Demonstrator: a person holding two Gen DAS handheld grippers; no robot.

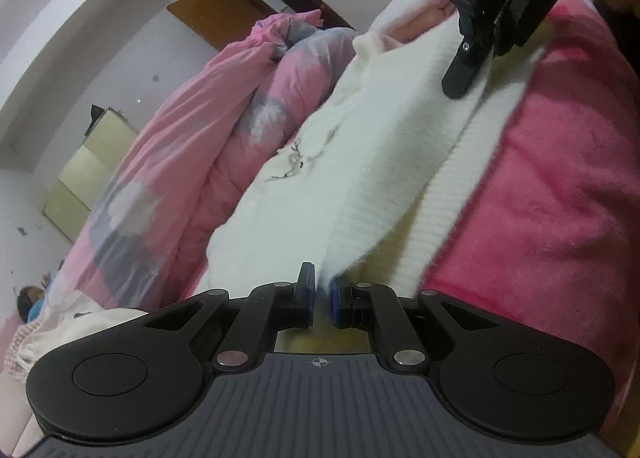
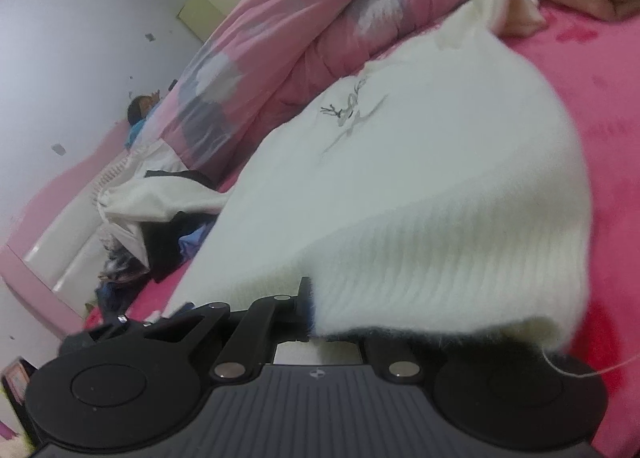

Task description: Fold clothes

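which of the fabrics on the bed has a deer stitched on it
The white sweater, held by both grippers; the pink duvet has grey-white patches, and the pink blanket is plain.

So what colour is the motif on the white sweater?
Grey, a small deer motif on the white sweater; clearest in the right wrist view.

- Soft, even indoor light; no glare, faint shadows only.
- Fisheye bending curves the walls and darkens the corners.
- White sweater [image 2: 420, 178] motion-blurred, its edges smeared; overall focus soft.
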